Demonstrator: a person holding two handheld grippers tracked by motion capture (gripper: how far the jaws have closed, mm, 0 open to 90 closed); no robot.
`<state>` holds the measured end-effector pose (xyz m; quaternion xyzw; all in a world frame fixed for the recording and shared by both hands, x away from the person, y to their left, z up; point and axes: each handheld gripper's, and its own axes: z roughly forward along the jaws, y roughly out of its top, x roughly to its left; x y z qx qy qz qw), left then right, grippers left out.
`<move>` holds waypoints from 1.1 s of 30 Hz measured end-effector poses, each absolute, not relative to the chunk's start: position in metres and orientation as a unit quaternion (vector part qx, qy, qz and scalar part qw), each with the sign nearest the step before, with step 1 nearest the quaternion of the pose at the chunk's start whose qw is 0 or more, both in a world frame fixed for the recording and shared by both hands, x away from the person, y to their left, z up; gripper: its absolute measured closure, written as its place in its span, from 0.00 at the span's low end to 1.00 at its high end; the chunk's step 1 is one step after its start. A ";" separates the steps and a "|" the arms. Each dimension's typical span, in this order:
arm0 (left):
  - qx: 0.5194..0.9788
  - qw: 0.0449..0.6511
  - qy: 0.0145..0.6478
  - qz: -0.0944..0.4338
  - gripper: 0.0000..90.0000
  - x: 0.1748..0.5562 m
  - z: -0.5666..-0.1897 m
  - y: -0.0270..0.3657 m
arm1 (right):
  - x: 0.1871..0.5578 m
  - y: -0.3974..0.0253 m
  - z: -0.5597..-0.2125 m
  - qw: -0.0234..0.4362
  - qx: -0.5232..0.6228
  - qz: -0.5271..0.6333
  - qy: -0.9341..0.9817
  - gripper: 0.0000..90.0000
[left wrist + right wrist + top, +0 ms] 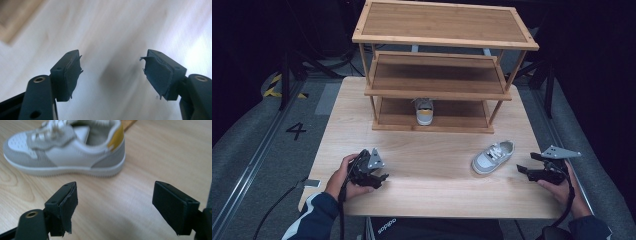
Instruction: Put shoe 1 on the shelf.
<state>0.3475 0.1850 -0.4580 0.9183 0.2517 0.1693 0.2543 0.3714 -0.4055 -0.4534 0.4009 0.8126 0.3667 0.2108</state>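
A small white and grey sneaker point(493, 156) with a yellow heel tab lies on the table at the right; in the right gripper view the sneaker point(67, 152) lies sideways just beyond the jaws. My right gripper point(526, 170) is open, a short way right of that shoe, nothing between its jaws point(113, 207). A matching sneaker point(424, 111) stands on the bottom shelf of the wooden rack point(444, 37). My left gripper point(381, 174) rests low at the table's front left, open and empty point(112, 72) over bare wood.
The three-tier wooden rack occupies the back half of the light wooden table point(427, 195). Grey floor with a rail and a painted "4" point(296, 131) lies to the left. Dark surroundings at the back.
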 end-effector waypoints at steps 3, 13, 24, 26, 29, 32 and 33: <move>0.912 0.268 0.266 0.158 0.32 0.338 -0.465 0.197 | 0.383 -0.398 -0.439 0.214 0.385 0.366 0.820 0.27; 0.884 0.336 0.302 0.119 0.30 0.322 -0.477 0.217 | 0.426 -0.368 -0.417 0.223 0.365 0.343 0.837 0.35; 0.872 0.354 0.316 0.117 0.24 0.320 -0.482 0.220 | 0.438 -0.367 -0.437 0.176 0.386 0.319 0.847 0.61; 0.872 0.354 0.317 0.118 0.23 0.320 -0.482 0.220 | 0.437 -0.365 -0.436 0.173 0.381 0.317 0.851 0.66; 0.872 0.353 0.318 0.119 0.22 0.320 -0.482 0.219 | 0.435 -0.363 -0.435 0.177 0.379 0.304 0.856 0.67; 0.874 0.351 0.314 0.123 0.22 0.321 -0.482 0.220 | 0.431 -0.364 -0.432 0.175 0.381 0.289 0.861 0.65; 0.873 0.351 0.315 0.122 0.22 0.321 -0.482 0.220 | 0.429 -0.364 -0.431 0.170 0.385 0.287 0.860 0.65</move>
